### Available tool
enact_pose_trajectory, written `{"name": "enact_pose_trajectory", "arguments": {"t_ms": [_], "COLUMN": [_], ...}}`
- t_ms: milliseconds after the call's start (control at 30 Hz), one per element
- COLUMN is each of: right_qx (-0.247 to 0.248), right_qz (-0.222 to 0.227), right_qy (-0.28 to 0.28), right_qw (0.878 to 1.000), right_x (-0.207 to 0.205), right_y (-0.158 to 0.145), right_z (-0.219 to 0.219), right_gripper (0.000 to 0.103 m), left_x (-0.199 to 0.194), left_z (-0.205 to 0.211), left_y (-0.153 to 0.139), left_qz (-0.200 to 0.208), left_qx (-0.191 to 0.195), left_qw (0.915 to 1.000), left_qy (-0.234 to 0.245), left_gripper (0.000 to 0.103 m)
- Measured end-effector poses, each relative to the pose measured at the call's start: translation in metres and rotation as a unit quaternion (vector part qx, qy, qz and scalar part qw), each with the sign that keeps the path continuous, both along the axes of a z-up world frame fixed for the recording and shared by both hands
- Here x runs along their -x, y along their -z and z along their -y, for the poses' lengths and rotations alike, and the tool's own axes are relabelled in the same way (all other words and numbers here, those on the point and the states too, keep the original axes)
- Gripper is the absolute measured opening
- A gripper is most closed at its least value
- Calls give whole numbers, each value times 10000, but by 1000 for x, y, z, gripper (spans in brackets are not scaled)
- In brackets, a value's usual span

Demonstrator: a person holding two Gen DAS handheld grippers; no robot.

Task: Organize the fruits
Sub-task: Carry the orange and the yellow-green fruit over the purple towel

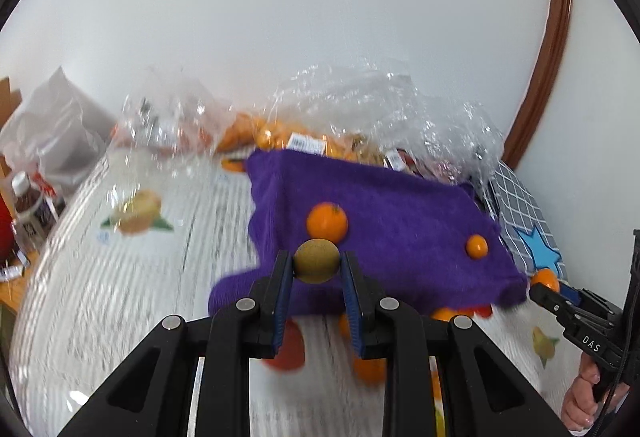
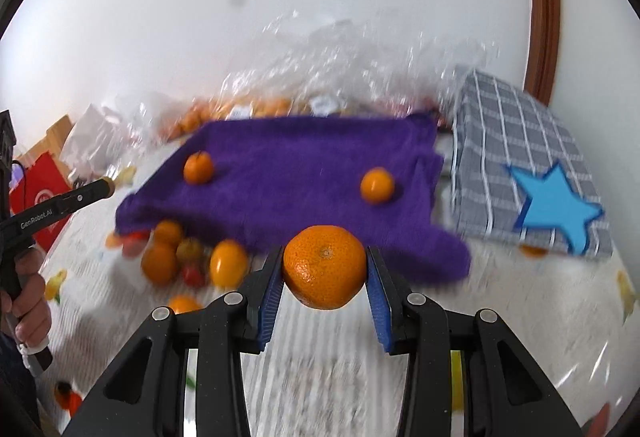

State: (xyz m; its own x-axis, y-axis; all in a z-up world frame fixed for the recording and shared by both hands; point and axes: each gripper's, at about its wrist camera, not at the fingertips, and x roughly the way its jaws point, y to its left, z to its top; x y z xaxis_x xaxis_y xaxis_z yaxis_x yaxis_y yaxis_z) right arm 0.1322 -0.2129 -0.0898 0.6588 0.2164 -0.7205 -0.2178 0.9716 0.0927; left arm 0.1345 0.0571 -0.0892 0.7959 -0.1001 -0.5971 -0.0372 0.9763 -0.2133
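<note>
My left gripper (image 1: 317, 263) is shut on a small round brown-green fruit (image 1: 317, 260), held above the near edge of a purple cloth (image 1: 400, 221). Two oranges (image 1: 327, 222) (image 1: 477, 246) lie on the cloth. My right gripper (image 2: 325, 269) is shut on a large orange (image 2: 324, 266), held in front of the same purple cloth (image 2: 304, 173), where the two oranges (image 2: 198, 167) (image 2: 377, 185) show. A pile of loose oranges and small red fruits (image 2: 188, 257) lies left of the cloth's near corner. The right gripper also shows at the right edge of the left wrist view (image 1: 538, 287).
A grey checked cloth with a blue star (image 2: 532, 173) lies right of the purple one. Clear plastic bags with more oranges (image 1: 280, 133) stand along the white wall. Bottles (image 1: 28, 205) and a red bag (image 2: 40, 189) are at the left. The table has a white fruit-print cover (image 1: 120, 277).
</note>
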Motion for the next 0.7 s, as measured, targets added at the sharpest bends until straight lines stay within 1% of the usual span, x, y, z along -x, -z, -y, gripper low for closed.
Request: {"name": "enact_pose_trajectory", "arguments": {"t_ms": [100,300,567,700], "right_qx": [113,163,192,144], "right_qz": [74,-68,-382,-509], "right_qy": [94,167,133,105], "right_qw": [9999,9997,9990,9985], "right_x": [-19,-50,-83,-90], "right_y": [-2,7,32,45], "right_z": [-3,-2,0,0], "right_gripper": [40,40,40,40], "left_x": [-19,-49,-73,-78], "left_z": [6,16,26,27], "left_y": [-3,5,25,36], "left_qz": [-43,-182,-398,-511], "left_qx": [-140,-88,-7,-13], "left_qw": [9999,9998,9992,9987], "left_qy": [-83,-56,-5,35], "left_gripper": [24,24,24,24]}}
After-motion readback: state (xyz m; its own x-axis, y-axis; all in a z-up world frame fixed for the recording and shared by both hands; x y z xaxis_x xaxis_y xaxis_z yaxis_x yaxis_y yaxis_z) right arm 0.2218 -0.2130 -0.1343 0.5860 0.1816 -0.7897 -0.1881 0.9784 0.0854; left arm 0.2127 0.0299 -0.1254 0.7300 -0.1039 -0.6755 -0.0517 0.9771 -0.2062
